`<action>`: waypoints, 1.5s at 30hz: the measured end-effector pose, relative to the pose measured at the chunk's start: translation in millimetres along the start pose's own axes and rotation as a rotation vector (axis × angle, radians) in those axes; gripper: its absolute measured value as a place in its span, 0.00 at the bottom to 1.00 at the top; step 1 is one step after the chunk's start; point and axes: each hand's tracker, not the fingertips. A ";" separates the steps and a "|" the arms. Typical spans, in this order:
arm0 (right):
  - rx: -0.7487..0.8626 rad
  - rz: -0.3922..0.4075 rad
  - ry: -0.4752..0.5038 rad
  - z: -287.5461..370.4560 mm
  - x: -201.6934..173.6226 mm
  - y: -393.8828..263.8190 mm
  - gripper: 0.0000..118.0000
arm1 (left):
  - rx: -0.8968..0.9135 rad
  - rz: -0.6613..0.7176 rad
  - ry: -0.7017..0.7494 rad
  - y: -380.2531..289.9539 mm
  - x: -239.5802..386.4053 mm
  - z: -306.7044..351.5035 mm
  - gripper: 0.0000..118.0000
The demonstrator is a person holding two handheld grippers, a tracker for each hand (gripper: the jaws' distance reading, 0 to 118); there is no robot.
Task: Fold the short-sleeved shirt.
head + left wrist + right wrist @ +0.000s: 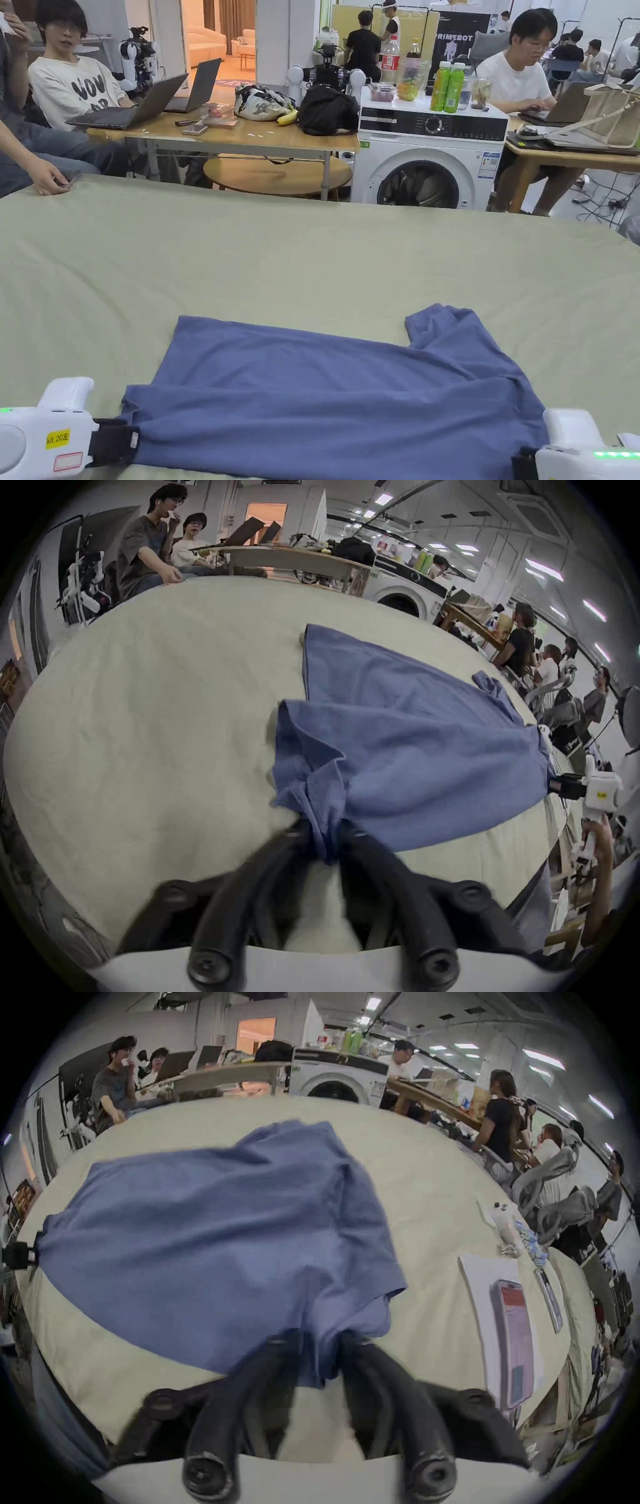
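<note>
A blue short-sleeved shirt (337, 394) lies spread on the pale green table cover (312, 262), near the front edge. One sleeve (440, 325) sticks up at the far right. My left gripper (119, 440) is shut on the shirt's near left corner, and in the left gripper view the cloth (398, 739) bunches between its black jaws (323, 836). My right gripper (522, 465) is shut on the near right corner; the fabric (214, 1227) is pinched between its jaws (323, 1345). The shirt's near edge is stretched between the two grippers and lifted slightly.
A phone (512, 1342) on white paper and small items (505, 1231) lie on the table to the right. A person's hand (47, 178) rests on the far left corner. Behind stand desks with laptops (134, 106), a washing machine (425, 159) and seated people.
</note>
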 end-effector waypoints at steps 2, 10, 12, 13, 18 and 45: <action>0.089 -0.012 0.000 14.9 -3.8 14.6 0.43 | 0.093 -0.047 0.012 9.2 14.1 13.3 0.34; 0.379 -0.097 0.010 29.8 -48.7 50.2 0.41 | 0.390 -0.110 0.056 26.2 71.1 28.7 0.35; 0.451 -0.098 0.002 32.2 -61.0 52.6 0.25 | 0.453 -0.129 0.099 26.7 86.5 28.6 0.35; 0.471 -0.097 -0.009 33.8 -66.5 54.7 0.17 | 0.488 -0.140 0.117 25.9 92.7 29.0 0.34; 0.533 -0.127 0.015 35.1 -79.8 61.7 0.00 | 0.607 -0.177 0.155 29.7 113.7 32.4 0.00; 0.313 -0.081 0.020 -49.7 -55.6 90.9 0.00 | -0.202 0.066 0.111 208.3 -6.7 -209.6 0.46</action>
